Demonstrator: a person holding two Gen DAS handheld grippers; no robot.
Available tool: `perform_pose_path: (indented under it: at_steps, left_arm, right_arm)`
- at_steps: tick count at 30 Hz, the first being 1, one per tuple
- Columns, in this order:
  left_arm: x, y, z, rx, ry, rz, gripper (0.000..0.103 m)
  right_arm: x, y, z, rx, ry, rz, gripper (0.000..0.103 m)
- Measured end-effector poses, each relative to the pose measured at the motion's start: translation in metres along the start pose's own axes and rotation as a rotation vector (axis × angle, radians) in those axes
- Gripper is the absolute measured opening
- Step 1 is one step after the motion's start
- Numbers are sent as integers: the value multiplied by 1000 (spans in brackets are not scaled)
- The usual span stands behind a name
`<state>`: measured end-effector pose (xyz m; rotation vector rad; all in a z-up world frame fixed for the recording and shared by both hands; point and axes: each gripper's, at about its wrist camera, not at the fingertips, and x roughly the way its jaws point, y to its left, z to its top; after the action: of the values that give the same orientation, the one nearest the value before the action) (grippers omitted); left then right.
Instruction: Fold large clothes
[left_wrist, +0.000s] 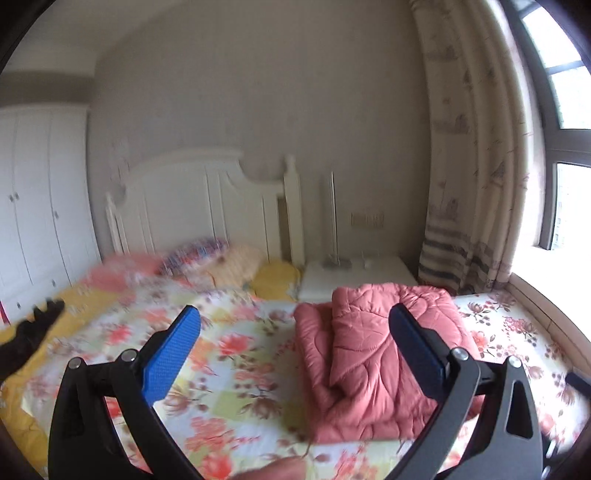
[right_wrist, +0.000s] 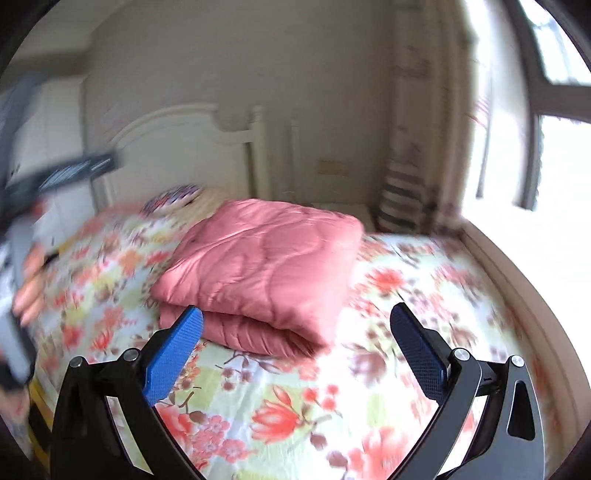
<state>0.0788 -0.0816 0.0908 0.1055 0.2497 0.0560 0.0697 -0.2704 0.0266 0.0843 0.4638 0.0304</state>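
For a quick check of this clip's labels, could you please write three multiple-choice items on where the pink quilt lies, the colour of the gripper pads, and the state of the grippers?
1. Where is the pink quilt?
A. On the floral bedspread
B. On the nightstand
C. In the wardrobe

2. What colour are the pads of the left gripper?
A. Red
B. Blue
C. Yellow

3. What state is the right gripper in?
A. Shut on the quilt
B. Shut on a pillow
C. Open, holding nothing

Answers: 1 A, as the folded quilt rests on the flowered bedspread in both views. 2 B, as both pads show bright blue. 3 C, as its jaws stand wide apart with only the bed seen between them.
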Motion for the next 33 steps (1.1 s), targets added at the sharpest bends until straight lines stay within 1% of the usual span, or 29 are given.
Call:
perform_pose_path:
  at_steps: [1,2,4,5,6,10,13,17,22,33]
  left_arm:
    - [-13,0,-5,11,-22,-6,101]
    - [-27,-2,-12,23,-18,-20,101]
    - [-41,-3,-24,24,17,-63,101]
    - [-49,-4,-34,19,48,-98,101]
    - [-53,-5,-39,15,67,-111,101]
    - [-63,-7,-64,-10,134,-142,101]
    - [-68,-10,-79,8,145,-133,101]
    - [-65,-10,-88,14,158,-122,101]
    - [-68,-7,-92,8,158,-109,101]
    - [-74,0,-94,-5,150,-104,101]
  right_arm:
    - [-9,-3,-3,4,-9,2,98]
    - [-16,-3,-6,0,-16,0,98]
    - [-29,0,-12,-21,-29,-11,98]
    - [-34,2,-16,-34,-35,-11,98]
    - [-40,8,-20,-42,-37,-12,98]
    - [-48,13,-34,-42,-28,-28,98]
    - [-46,18,-37,-30,-17,-25,98]
    - [-45,28,-39,-51,-16,-18,98]
    - [-46,42,-44,-87,-19,-11,98]
    - [-49,56,-47,-116,-18,1,98]
